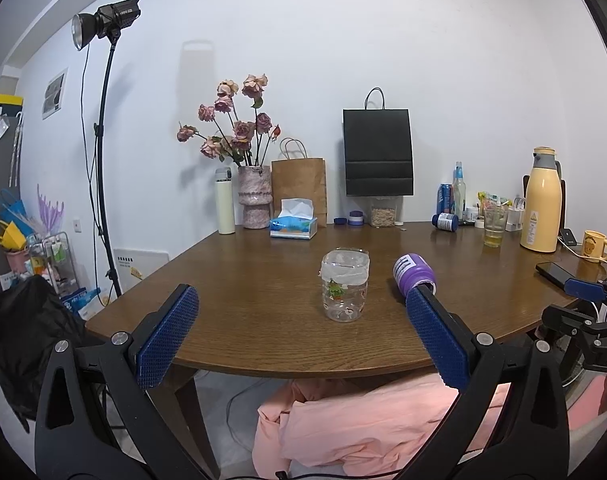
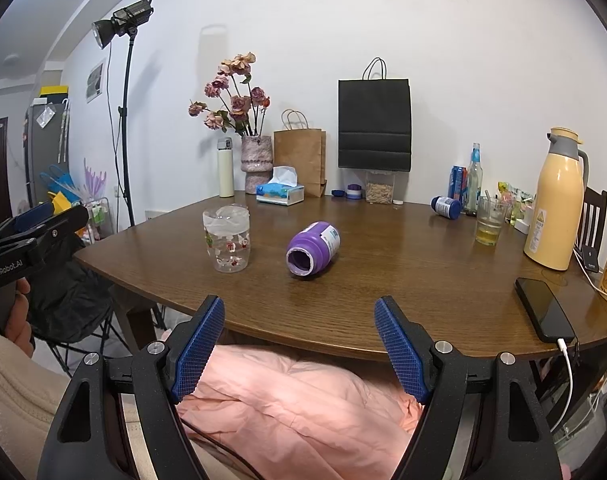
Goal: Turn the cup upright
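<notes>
A purple cup lies on its side on the wooden table, its open mouth toward me; in the left wrist view it sits just past the right fingertip. A clear printed cup stands upright to its left, also in the right wrist view. My left gripper is open and empty, in front of the table's near edge, facing the clear cup. My right gripper is open and empty, at the table's near edge, short of the purple cup.
A flower vase, tissue box, paper bags, bottles, a glass of liquid and a yellow thermos line the back and right. A phone on a cable lies at front right. Pink fabric lies below the table edge.
</notes>
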`<state>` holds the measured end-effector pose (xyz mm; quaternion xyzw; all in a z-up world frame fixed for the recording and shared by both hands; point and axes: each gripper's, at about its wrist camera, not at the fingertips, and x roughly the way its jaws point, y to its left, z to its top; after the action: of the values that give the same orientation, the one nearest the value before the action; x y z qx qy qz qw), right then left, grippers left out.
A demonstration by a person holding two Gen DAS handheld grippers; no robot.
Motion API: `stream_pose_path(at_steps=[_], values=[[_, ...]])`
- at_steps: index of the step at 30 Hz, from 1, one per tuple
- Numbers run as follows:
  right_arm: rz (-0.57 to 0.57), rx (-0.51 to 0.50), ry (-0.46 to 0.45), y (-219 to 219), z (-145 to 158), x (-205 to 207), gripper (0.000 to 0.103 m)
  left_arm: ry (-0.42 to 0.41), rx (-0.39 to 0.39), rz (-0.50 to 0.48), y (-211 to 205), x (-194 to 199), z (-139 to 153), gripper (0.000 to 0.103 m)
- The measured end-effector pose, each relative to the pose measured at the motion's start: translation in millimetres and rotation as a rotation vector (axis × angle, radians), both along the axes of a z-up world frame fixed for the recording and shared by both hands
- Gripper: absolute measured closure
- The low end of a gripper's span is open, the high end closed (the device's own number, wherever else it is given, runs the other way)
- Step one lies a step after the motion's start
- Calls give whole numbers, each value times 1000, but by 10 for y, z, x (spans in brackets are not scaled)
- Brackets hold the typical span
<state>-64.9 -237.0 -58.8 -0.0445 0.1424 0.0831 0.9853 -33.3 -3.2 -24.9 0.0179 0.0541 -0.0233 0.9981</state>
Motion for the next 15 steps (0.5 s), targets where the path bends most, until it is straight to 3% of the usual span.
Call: stream_pose_path(at_steps=[15], values=[[2,-2,0,10,19,-2,21,-8,2,3,-7,-26,2,0]])
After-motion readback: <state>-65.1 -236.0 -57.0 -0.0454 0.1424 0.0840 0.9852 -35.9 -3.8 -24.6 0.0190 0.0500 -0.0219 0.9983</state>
